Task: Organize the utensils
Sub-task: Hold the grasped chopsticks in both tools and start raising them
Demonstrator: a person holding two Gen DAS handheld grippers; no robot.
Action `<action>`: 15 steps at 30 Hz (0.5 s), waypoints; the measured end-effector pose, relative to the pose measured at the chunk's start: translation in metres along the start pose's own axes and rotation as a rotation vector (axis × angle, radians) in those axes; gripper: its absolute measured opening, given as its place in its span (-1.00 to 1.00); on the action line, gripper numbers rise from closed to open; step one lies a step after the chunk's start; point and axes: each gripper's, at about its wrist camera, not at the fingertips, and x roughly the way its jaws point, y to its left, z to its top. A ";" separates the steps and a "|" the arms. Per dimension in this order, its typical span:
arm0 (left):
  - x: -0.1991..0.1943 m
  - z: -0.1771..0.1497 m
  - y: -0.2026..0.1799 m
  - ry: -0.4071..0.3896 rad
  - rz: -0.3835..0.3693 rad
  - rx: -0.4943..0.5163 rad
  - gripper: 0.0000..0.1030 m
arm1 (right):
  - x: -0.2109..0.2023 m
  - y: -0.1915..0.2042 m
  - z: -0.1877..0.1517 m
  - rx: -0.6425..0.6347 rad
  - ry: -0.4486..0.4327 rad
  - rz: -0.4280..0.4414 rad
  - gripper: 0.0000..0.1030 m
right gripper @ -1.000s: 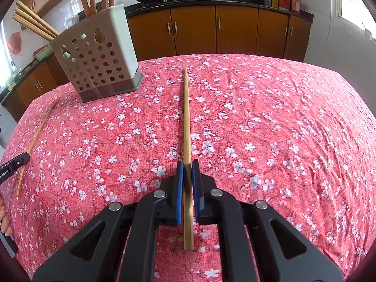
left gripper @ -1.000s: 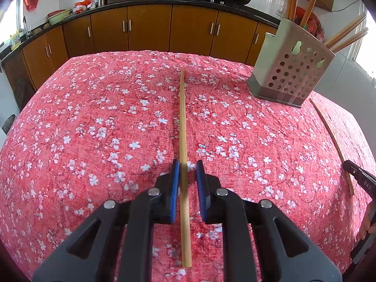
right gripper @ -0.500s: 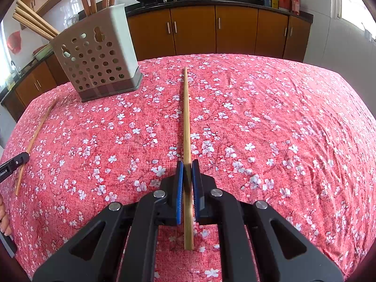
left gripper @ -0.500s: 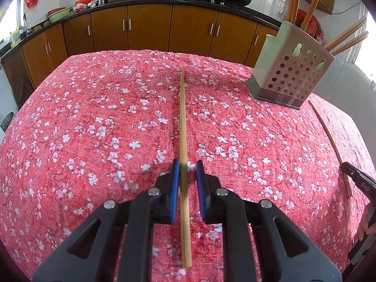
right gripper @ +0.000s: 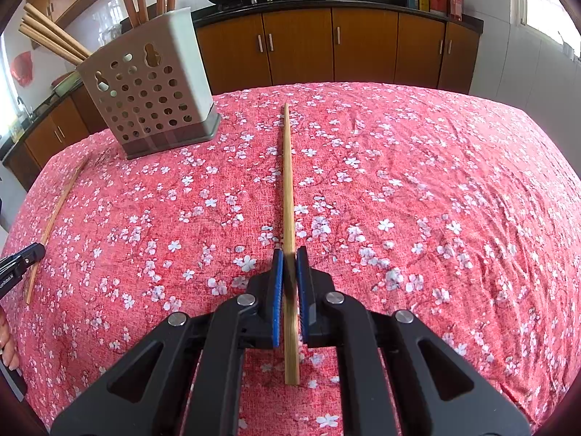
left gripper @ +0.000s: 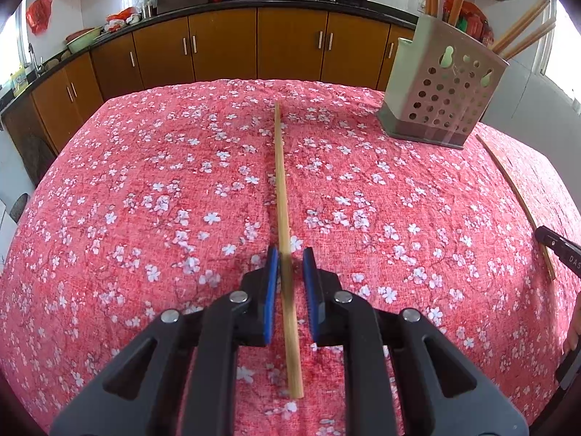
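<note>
- Left wrist view: nothing has shifted over the last second. The left chopstick (left gripper: 281, 189) lies on the flowered tablecloth (left gripper: 145, 218) where it lay before, running away from the camera toward the cabinets.
- The left gripper (left gripper: 290, 265) straddles the near part of that chopstick as before. Its jaws are narrowly parted, and a strip of cloth shows between the stick and the right-hand pad, so I judge it not yet pinched.
- Further right, the perforated utensil holder (left gripper: 443, 101) stands upright at the far side of the table with several chopsticks and long handles already in it. It has not moved.
- At the right edge, the right chopstick (left gripper: 508, 181) lies flat on the cloth, well apart from the holder's base.
- Right wrist view: the right gripper (right gripper: 289, 265) stays clenched on that chopstick near its close end, the blue pads tight against both sides. The stick has not left the cloth.
- For the task, this is a pause. Two chopsticks remain outside the holder, so the left jaws likely need to close before either stick is lifted.
</note>
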 end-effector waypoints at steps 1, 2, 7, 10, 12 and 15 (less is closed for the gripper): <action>-0.001 -0.001 0.000 0.001 0.001 0.004 -0.69 | -0.001 0.000 0.000 -0.001 0.000 -0.003 -0.83; -0.002 -0.003 0.000 0.001 0.002 0.007 -0.69 | -0.001 0.001 -0.001 0.000 0.000 -0.004 -0.83; -0.004 -0.005 0.001 0.002 0.001 0.010 -0.70 | -0.004 -0.002 -0.004 0.011 -0.001 0.004 -0.83; -0.004 -0.006 0.000 0.001 0.001 0.004 -0.71 | -0.006 -0.002 -0.005 0.010 -0.001 0.004 -0.83; -0.006 -0.008 0.002 0.001 0.001 0.001 -0.71 | -0.006 -0.002 -0.004 0.010 -0.001 0.004 -0.83; -0.008 -0.009 0.002 0.000 0.004 -0.002 -0.73 | -0.006 -0.002 -0.004 0.010 -0.001 0.004 -0.83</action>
